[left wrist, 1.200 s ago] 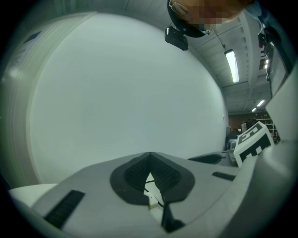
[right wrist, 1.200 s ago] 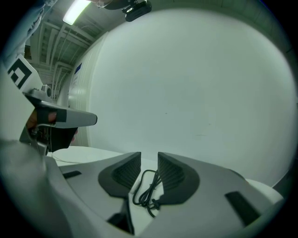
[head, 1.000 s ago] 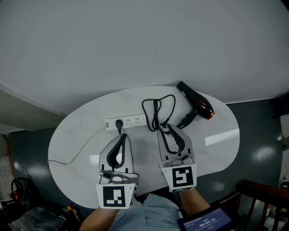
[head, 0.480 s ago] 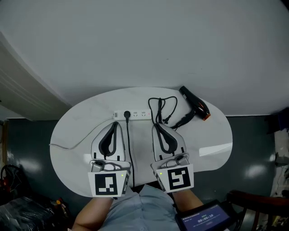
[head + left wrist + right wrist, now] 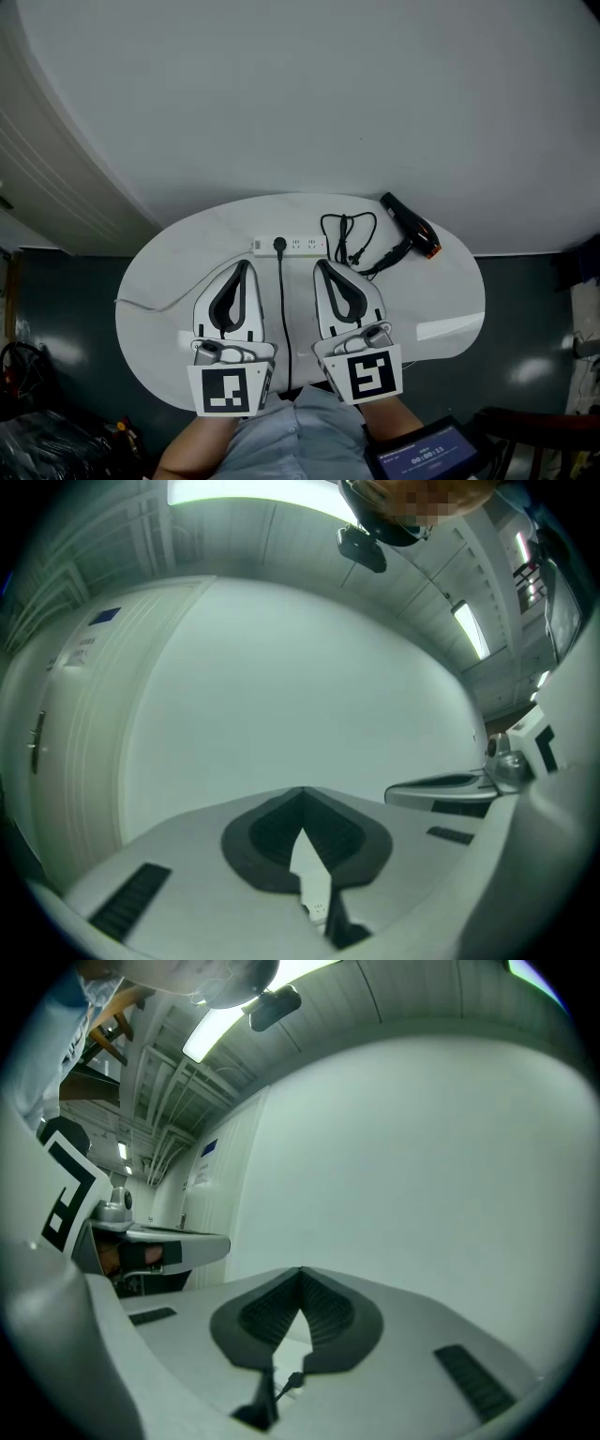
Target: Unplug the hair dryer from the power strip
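Note:
A white power strip (image 5: 302,246) lies at the far middle of the oval table (image 5: 159,309). One black plug (image 5: 279,245) sits in the strip, and its black cord (image 5: 282,319) runs toward me between the grippers. The black hair dryer (image 5: 412,225) lies at the far right, its cord (image 5: 347,232) bunched in loops just right of the strip. The cord's free end rests on the table, apart from the strip. My left gripper (image 5: 244,264) (image 5: 302,789) and right gripper (image 5: 320,264) (image 5: 302,1269) hover short of the strip. Both are shut and hold nothing.
The strip's white cable (image 5: 178,295) trails left across the table and over its edge. A pale wall stands behind the table. A dark screen device (image 5: 422,462) is at my lower right, and dark floor surrounds the table.
Both grippers have drawn back toward me and risen, away from the strip and the dryer's cord end. The right tip no longer sits at that cord end.

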### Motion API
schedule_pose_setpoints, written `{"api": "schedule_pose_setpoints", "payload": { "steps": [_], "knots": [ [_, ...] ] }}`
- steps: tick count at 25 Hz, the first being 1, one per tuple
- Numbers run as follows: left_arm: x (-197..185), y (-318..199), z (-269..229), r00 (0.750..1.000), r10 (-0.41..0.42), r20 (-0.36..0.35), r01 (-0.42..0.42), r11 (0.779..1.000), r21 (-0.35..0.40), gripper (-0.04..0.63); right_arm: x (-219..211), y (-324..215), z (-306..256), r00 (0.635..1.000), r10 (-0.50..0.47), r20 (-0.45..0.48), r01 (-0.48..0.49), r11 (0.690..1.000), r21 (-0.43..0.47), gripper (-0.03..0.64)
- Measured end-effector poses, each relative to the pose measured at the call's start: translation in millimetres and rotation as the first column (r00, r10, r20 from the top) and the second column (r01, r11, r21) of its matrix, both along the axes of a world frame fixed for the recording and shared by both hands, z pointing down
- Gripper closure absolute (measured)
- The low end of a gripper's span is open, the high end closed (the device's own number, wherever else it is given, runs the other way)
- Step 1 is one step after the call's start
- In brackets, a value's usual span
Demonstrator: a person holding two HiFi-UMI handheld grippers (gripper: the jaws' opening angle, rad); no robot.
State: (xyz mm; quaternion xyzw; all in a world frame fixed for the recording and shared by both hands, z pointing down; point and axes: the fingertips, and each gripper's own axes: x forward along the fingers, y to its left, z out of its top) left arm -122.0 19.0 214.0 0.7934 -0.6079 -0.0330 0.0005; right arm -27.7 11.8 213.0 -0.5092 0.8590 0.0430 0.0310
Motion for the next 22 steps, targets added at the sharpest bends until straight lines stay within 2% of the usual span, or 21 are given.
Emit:
{"api": "schedule_pose_setpoints", "payload": {
  "steps": [2, 6, 12, 14, 16, 19, 22],
  "knots": [
    [-3, 2, 0, 1.0, 0.008, 0.029, -0.008, 1.0, 0.021, 0.597, -1, 2, 5, 1.0, -0.001, -0.029, 0.0, 1.0, -0.018, 0.617],
    [-7, 2, -1, 0.999, 0.014, 0.044, -0.016, 0.999, 0.041, 0.597, 2, 4, 15, 0.994, 0.017, -0.107, -0.025, 0.997, -0.078, 0.617],
    [-1, 0, -1, 1.0, 0.022, -0.003, -0.022, 1.0, 0.021, 0.598, -1, 4, 2, 0.999, 0.008, -0.043, -0.008, 1.0, -0.009, 0.617],
    [0, -1, 0, 0.999, 0.021, -0.026, -0.021, 1.0, 0.004, 0.598, 0, 2, 2, 0.999, 0.018, -0.049, -0.019, 1.0, -0.019, 0.617],
    [0, -2, 2, 0.999, 0.022, -0.028, -0.022, 1.0, -0.002, 0.598, 3, 0, 9, 0.995, 0.027, -0.094, -0.033, 0.998, -0.057, 0.617],
    [0, -5, 3, 0.999, 0.021, -0.026, -0.021, 1.0, -0.004, 0.598, -2, -2, -1, 1.0, 0.013, -0.023, -0.013, 1.0, -0.001, 0.617],
    [2, -9, 4, 1.0, 0.021, -0.022, -0.021, 1.0, -0.003, 0.597, -1, -4, 1, 1.0, 0.005, -0.018, -0.005, 1.0, 0.007, 0.617]
  ]
}}
